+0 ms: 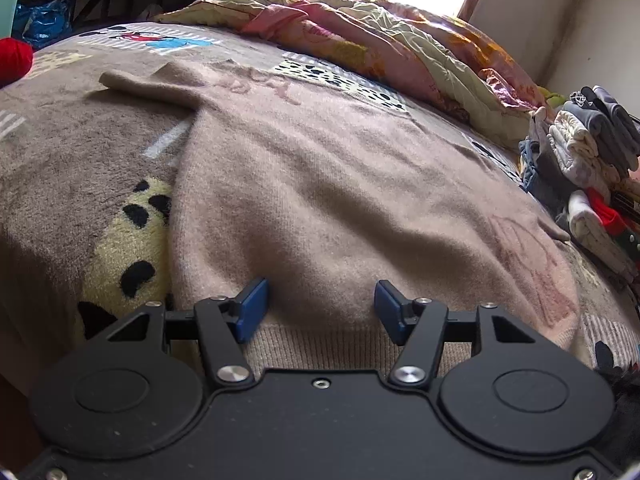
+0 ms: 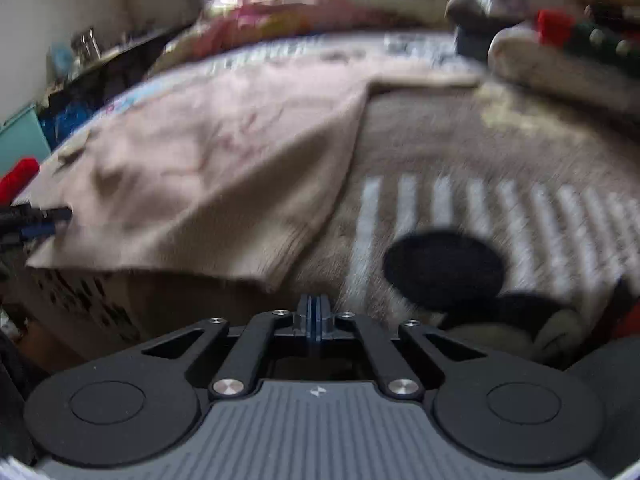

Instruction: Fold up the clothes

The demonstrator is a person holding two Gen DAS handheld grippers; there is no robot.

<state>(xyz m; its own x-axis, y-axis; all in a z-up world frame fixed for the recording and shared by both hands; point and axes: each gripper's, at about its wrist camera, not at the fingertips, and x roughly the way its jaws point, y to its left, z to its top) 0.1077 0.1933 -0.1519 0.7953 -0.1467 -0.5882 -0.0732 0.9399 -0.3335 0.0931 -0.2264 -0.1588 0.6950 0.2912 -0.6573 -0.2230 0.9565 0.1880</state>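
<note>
A beige-pink knitted sweater point(image 1: 320, 180) lies spread flat on the bed, its ribbed hem nearest me and one sleeve stretched to the far left. My left gripper point(image 1: 322, 309) hovers at the hem, open, its blue pads point(image 1: 253, 309) well apart with only flat fabric below them. In the blurred right wrist view the sweater point(image 2: 200, 168) fills the left half, its near corner hanging over the bed's edge. My right gripper point(image 2: 315, 310) sits just right of that corner, shut, with nothing seen between the pads. The left gripper's fingers point(image 2: 44, 220) show at the left edge.
The bed carries a brown fleece blanket point(image 1: 72, 168) with cartoon mouse prints. A crumpled floral quilt point(image 1: 380, 40) lies along the far side. A pile of folded clothes point(image 1: 584, 152) sits at the right. A red object point(image 1: 14, 58) rests at the left edge, with a teal bin point(image 1: 10, 4) behind.
</note>
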